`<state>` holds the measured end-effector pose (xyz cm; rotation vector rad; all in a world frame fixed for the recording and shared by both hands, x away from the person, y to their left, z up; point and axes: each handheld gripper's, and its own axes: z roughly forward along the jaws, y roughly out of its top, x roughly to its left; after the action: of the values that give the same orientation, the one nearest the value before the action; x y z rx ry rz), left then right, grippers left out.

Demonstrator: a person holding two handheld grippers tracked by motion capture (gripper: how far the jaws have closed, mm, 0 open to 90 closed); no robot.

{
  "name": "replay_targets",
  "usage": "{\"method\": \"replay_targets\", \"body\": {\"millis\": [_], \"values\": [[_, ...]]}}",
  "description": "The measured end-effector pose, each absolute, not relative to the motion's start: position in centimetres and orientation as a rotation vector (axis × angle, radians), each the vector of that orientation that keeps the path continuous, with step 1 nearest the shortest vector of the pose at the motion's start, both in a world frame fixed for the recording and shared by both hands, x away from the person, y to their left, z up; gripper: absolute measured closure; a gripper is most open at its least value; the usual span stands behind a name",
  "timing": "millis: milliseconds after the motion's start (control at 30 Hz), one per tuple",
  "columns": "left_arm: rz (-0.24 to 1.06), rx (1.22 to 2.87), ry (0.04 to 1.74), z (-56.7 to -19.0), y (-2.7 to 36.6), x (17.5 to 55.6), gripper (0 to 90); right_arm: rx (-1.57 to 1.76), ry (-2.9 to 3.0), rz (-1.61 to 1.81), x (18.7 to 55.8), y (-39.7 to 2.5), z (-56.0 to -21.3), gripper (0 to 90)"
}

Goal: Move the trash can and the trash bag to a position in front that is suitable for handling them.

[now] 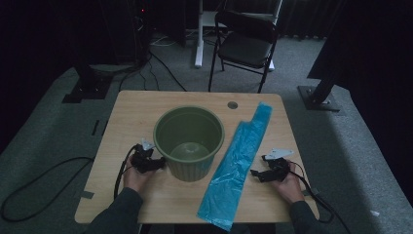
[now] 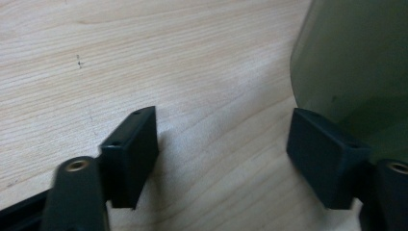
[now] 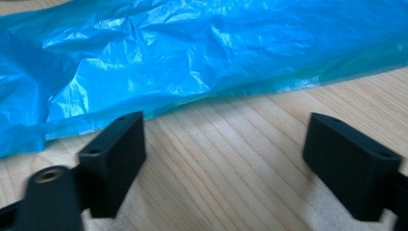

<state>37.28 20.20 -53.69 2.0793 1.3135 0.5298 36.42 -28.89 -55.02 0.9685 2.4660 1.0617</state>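
A green plastic bin [image 1: 189, 141] stands upright in the middle of the wooden table [image 1: 131, 105]. To its right a long blue plastic bag [image 1: 238, 161] lies flat, running from the far edge to the near edge. My left gripper [image 1: 155, 163] rests on the table just left of the bin, open, with the bin wall [image 2: 356, 62] beside its right jaw. My right gripper [image 1: 257, 173] sits right of the bag, open, its jaws pointing at the bag's edge [image 3: 192, 53] and a little short of it. Bare wood lies between both pairs of jaws.
A black folding chair [image 1: 246, 41] stands on the carpet beyond the table. Cables [image 1: 29, 190] trail over the floor at the left. A round hole [image 1: 232, 105] sits near the table's far edge. Dark stand bases [image 1: 319, 95] flank the table.
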Motion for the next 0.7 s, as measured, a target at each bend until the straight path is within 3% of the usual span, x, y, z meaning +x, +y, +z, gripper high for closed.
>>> {"method": "replay_targets", "body": {"millis": [33, 67, 133, 300, 533, 667, 700], "values": [[0.526, 2.081, 1.313, -53.6, 20.3, 37.3, 46.4, 0.974, 2.451, 1.075, 36.1, -29.0, -54.9, 25.8], [0.526, 2.081, 1.313, -53.6, 20.3, 37.3, 49.1, 0.974, 2.451, 1.075, 36.1, -29.0, -54.9, 25.8], [0.51, 2.094, 1.306, -53.5, 20.4, 37.2, 52.3, 1.001, 2.453, 1.049, 35.9, -29.1, -54.5, 39.2], [0.499, 2.11, 1.303, -53.4, 20.3, 37.2, 52.9, 1.041, 2.457, 1.013, 35.8, -29.0, -54.1, 50.4], [0.489, 2.13, 1.288, -53.3, 20.3, 37.2, 52.5, 1.073, 2.443, 1.029, 35.4, -28.0, -53.3, 52.5], [0.484, 2.141, 1.295, -53.2, 20.2, 37.2, 52.5, 1.068, 2.442, 1.041, 35.3, -27.4, -52.9, 49.6], [0.482, 2.143, 1.295, -53.2, 20.2, 37.2, 52.3, 1.071, 2.442, 1.024, 35.3, -27.1, -52.9, 44.5]]}}
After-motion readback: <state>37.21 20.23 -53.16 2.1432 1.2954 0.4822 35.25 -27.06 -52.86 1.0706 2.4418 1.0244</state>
